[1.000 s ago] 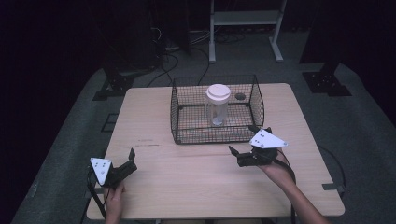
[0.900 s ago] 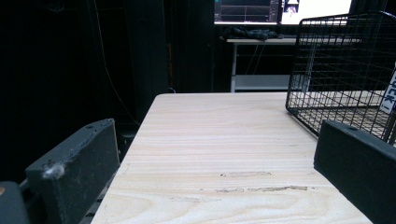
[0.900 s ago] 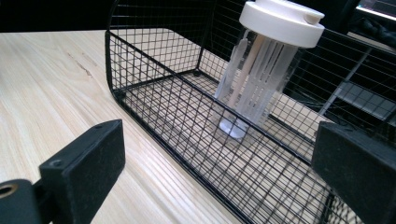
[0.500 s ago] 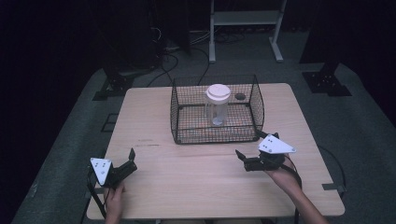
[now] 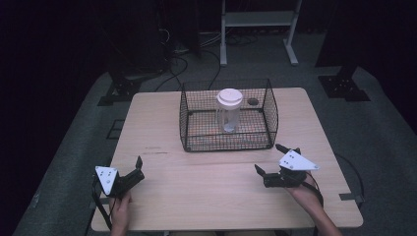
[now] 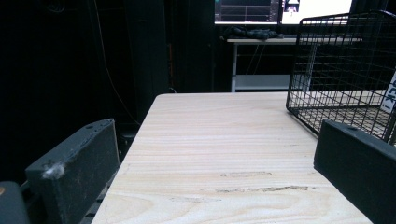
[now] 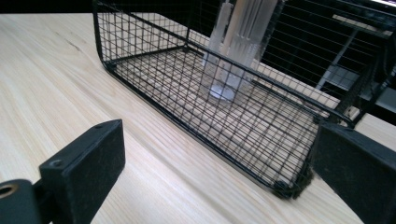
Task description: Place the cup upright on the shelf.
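Two grippers rest low over a pale wooden table (image 5: 162, 132), one at each near corner, both with nothing between their jaws. At the left, the left gripper (image 5: 137, 169) sits by the table's near left edge, its jaws spread wide and pointing toward the far side; in the left gripper view only bare wood lies between them. In the middle of the table's far half stands a black wire basket (image 5: 196, 125) — open at the top — and inside it a clear plastic jar (image 5: 228, 118) with a white lid (image 5: 229, 96) stands upright on the mesh floor. A small dark round object (image 5: 253, 102) lies beyond the basket. At the right, the right gripper (image 5: 270, 160) lies just in front of the basket's near right corner, apart from it, jaws wide open — in the right gripper view they frame the basket's near wall and the jar's base behind the wire.
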`<state>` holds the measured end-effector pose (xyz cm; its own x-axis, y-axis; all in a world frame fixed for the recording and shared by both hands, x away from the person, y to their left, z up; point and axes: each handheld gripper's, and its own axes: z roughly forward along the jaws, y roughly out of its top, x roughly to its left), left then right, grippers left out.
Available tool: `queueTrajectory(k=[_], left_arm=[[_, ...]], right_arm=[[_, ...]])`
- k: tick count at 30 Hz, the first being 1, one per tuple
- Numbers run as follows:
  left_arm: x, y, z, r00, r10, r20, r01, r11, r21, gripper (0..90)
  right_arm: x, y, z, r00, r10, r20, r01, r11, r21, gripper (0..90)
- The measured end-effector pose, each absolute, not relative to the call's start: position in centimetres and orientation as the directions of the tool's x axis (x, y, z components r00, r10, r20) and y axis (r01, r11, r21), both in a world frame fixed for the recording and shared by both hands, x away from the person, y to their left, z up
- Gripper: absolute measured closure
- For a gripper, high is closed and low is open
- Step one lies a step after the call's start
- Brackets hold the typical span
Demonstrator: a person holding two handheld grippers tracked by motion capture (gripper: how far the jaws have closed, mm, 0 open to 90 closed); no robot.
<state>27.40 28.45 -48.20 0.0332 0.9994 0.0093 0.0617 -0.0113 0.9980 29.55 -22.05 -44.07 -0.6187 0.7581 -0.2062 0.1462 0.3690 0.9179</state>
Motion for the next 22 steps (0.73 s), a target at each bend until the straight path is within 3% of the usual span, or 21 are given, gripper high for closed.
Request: queueTrajectory(k=[15, 22], left_arm=[[27.4, 28.4, -48.2, 0.032, 0.999, 0.010, 0.061, -0.012, 0.998, 0.0], [27.4, 28.4, -48.2, 0.030, 1.000, 0.010, 0.062, -0.011, 0.998, 0.0]], right_arm=[[27.8, -23.2, -45.0, -0.586, 0.782, -0.213, 0.142, 0.358, 0.923, 2.4], [25.6, -24.3, -45.8, -0.570, 0.806, -0.159, 0.150, 0.292, 0.945, 2.3]])
